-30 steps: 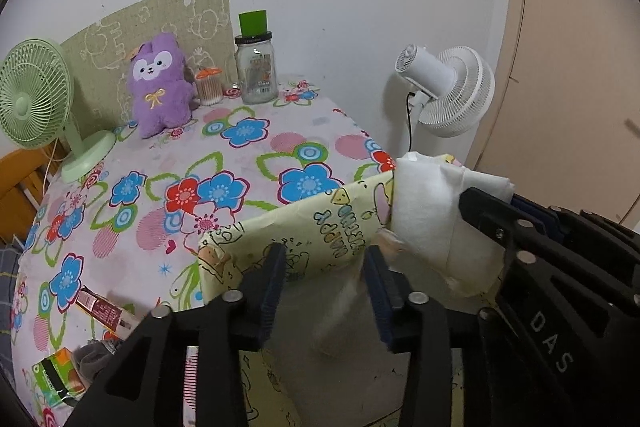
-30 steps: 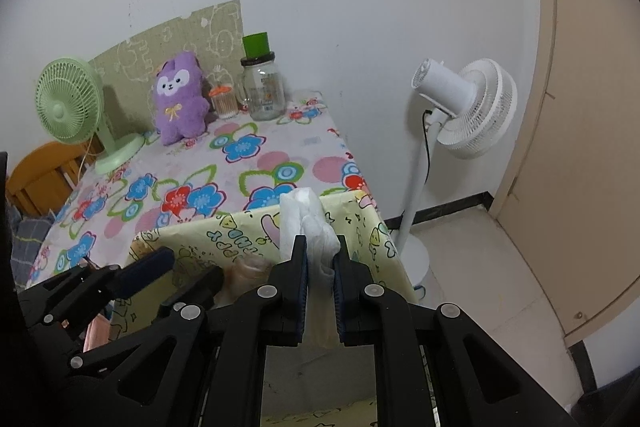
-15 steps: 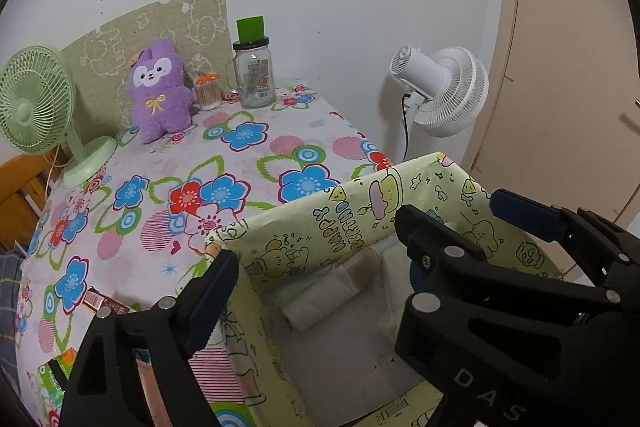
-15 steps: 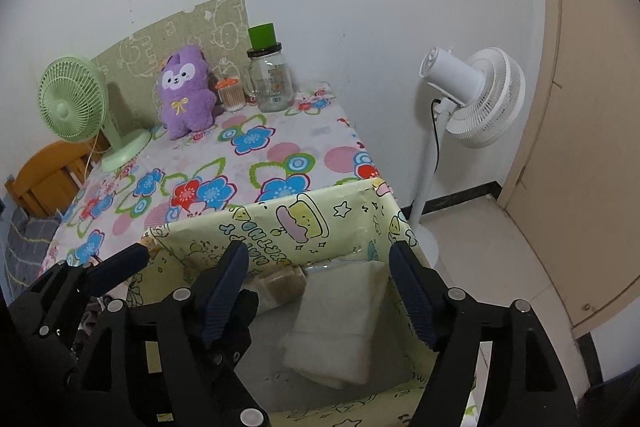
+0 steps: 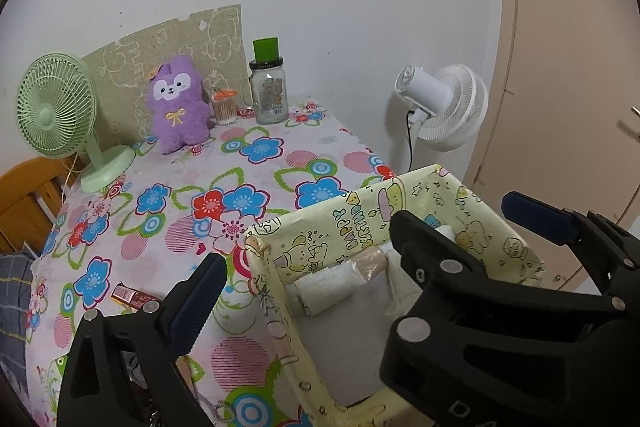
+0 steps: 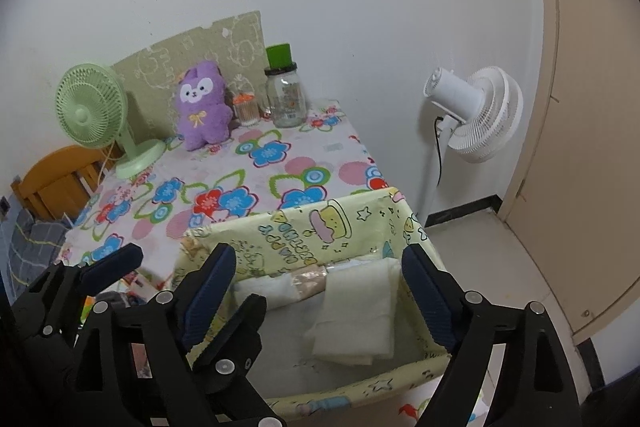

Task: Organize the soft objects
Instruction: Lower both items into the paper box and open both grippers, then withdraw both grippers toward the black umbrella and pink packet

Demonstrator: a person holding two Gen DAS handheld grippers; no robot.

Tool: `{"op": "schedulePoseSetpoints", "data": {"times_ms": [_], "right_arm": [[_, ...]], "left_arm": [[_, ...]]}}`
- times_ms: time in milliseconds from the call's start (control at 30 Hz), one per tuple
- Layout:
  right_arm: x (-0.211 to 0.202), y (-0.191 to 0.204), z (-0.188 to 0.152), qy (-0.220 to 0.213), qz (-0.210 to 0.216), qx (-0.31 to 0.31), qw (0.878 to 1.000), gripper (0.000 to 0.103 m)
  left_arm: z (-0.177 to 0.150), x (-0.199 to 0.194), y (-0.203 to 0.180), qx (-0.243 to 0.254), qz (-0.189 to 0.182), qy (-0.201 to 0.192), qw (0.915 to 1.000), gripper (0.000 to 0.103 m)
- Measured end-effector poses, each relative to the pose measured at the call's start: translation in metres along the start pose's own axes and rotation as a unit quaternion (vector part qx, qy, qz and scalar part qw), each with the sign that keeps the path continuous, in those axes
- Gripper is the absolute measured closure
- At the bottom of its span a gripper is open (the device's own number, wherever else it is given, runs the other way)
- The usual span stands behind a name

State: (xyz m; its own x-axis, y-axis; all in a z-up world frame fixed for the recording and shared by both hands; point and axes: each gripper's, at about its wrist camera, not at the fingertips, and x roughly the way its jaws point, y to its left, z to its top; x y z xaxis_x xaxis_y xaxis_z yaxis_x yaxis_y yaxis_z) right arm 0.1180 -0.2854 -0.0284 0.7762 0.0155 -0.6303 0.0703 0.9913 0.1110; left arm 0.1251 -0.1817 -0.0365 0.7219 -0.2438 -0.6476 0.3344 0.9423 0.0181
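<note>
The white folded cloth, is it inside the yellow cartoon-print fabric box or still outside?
Inside. The white folded cloth lies on the floor of the yellow cartoon-print fabric box, touching no gripper.

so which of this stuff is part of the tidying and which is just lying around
Part of the job:
- yellow fabric bin
- folded white cloth
- rolled cloth
- purple plush toy

Just lying about:
- green desk fan
- glass jar
- white standing fan
</note>
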Motion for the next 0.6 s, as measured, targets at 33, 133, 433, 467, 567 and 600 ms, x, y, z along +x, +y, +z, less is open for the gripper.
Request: {"op": "schedulePoseSetpoints", "data": {"times_ms": [33, 133, 433, 467, 567, 600], "right_arm": [[-0.004, 0.002, 0.000, -0.006, -0.003, -0.001, 1.000, 0.012], [-0.013, 0.006, -0.001, -0.020, -0.011, -0.004, 1.000, 0.010], [-0.041, 0.021, -0.005, -0.043, -0.008, -0.009, 0.999, 0.006], [-0.044, 0.024, -0.006, -0.046, -0.007, -0.012, 0.999, 0.005], [-0.052, 0.031, -0.008, -0.051, -0.013, -0.020, 0.998, 0.005], [-0.054, 0.033, -0.009, -0.053, -0.014, -0.022, 0.998, 0.005]], "left_arm": [[0.000, -0.003, 0.000, 0.001, 0.001, -0.002, 1.0000, 0.004], [-0.002, -0.011, 0.003, 0.001, 0.003, -0.010, 1.0000, 0.004], [-0.010, -0.039, 0.013, -0.006, 0.012, -0.030, 0.9994, 0.004], [-0.011, -0.042, 0.014, -0.007, 0.014, -0.032, 0.9994, 0.004], [-0.015, -0.049, 0.017, -0.010, 0.018, -0.038, 0.9991, 0.004], [-0.016, -0.051, 0.019, -0.011, 0.018, -0.039, 0.9990, 0.004]]}}
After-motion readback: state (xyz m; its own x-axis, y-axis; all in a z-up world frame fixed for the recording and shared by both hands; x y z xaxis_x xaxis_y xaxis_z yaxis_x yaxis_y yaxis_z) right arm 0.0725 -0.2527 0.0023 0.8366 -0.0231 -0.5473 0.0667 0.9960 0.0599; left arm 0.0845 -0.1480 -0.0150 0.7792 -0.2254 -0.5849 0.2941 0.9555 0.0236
